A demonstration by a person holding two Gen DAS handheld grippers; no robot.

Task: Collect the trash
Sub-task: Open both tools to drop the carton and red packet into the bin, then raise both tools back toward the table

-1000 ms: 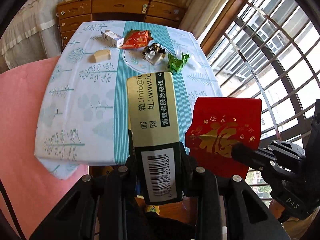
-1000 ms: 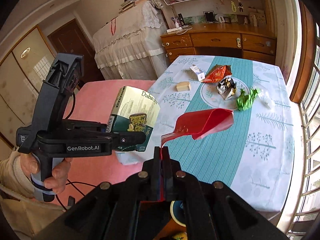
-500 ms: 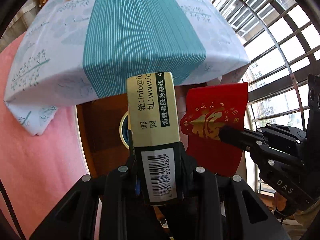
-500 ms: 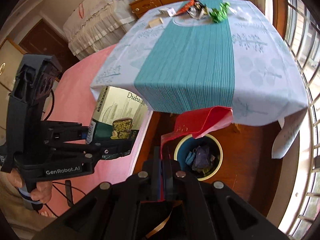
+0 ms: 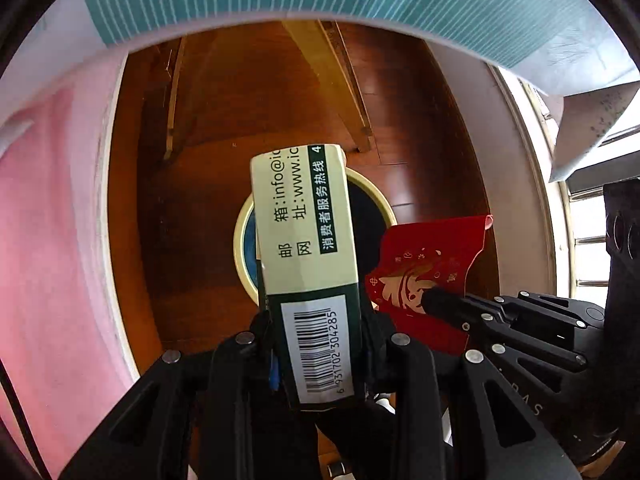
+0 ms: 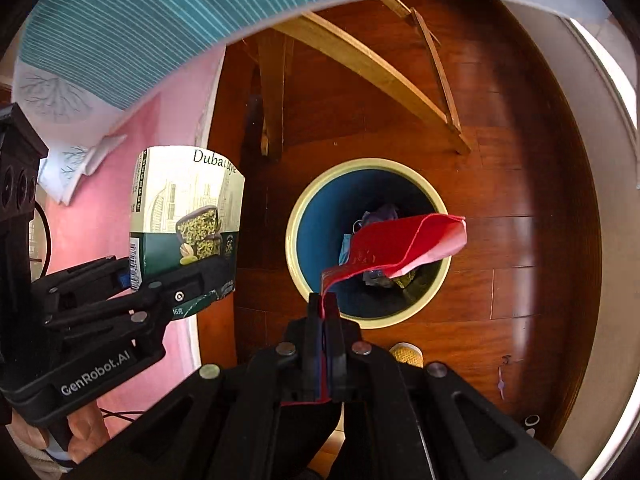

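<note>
Two hand-held grippers over bin (image 6: pixel 366 240): my left (image 5: pixel 316 340) grasping box (image 5: pixel 304 220), right (image 6: pixel 325 304) clenching envelope (image 6: pixel 404 244); drop pending.

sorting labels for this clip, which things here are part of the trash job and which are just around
Part of the job:
green snack box in the left tongs
red envelope in the right tongs
round bin, already holding trash

Just around:
tablecloth
wooden table legs
pink cover
</note>
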